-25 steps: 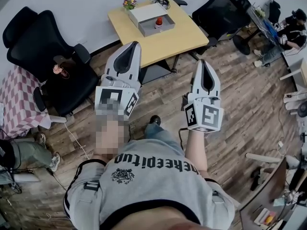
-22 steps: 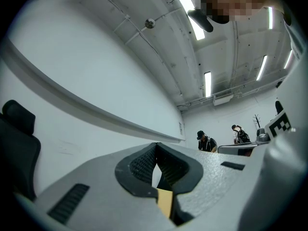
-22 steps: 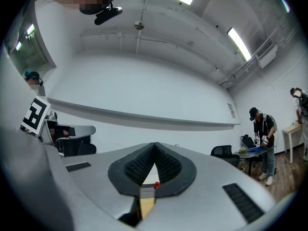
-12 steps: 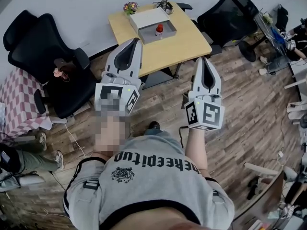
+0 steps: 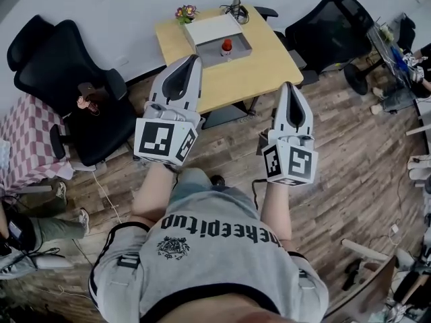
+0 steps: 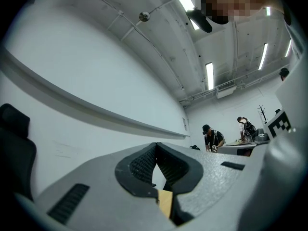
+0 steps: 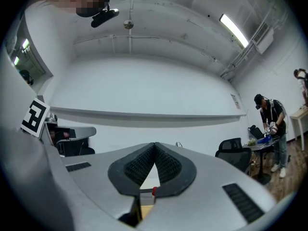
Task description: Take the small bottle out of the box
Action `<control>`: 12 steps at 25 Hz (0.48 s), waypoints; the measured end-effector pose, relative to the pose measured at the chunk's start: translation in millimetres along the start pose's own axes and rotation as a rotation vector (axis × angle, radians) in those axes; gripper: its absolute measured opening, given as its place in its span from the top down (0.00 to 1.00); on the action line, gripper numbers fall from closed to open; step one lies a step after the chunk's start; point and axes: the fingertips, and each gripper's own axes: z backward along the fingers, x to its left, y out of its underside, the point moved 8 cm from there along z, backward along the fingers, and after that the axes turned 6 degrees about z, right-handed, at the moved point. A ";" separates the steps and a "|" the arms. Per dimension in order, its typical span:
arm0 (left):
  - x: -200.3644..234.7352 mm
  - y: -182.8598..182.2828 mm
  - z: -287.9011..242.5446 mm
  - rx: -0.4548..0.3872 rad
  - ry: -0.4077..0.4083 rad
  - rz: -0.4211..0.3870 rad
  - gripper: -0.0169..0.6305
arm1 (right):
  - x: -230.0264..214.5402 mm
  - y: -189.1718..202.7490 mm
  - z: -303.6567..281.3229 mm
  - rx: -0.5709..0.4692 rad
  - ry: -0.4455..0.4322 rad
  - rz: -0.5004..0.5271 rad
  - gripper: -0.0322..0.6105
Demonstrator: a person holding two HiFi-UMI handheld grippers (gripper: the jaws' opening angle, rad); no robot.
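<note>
On the yellow table (image 5: 264, 60) at the far side of the head view: a grey box (image 5: 243, 46), open, with the small bottle (image 5: 227, 46), red-capped, upright inside. Nearer the body, well apart from the box: left gripper (image 5: 192, 60), tips pressed together, nothing between; right gripper (image 5: 288, 87), likewise closed and empty. Beside the table, black office chairs (image 5: 60, 66). Just beyond the box, a small flower pot (image 5: 186, 11).

Bottle (image 5: 227, 45) in box (image 5: 209, 27): too small for detail, only red top reads. Left gripper (image 5: 192, 59) hides pt of table (image 5: 269, 59) edge. Person (image 5: 40, 210) at left cut by frame.
</note>
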 end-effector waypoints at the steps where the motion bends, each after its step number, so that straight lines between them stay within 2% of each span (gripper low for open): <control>1: 1.8 2.6 -1.8 0.006 -0.006 0.002 0.97 | 0.6 3.2 -3.3 0.006 -0.009 -0.004 0.95; 7: 9.2 8.6 -27.0 0.026 0.013 -0.008 0.97 | 1.0 11.5 -31.7 0.026 -0.049 -0.003 0.95; 12: 25.4 17.4 -60.5 0.022 0.039 0.010 0.97 | -5.5 15.6 -62.0 0.026 -0.032 0.018 0.95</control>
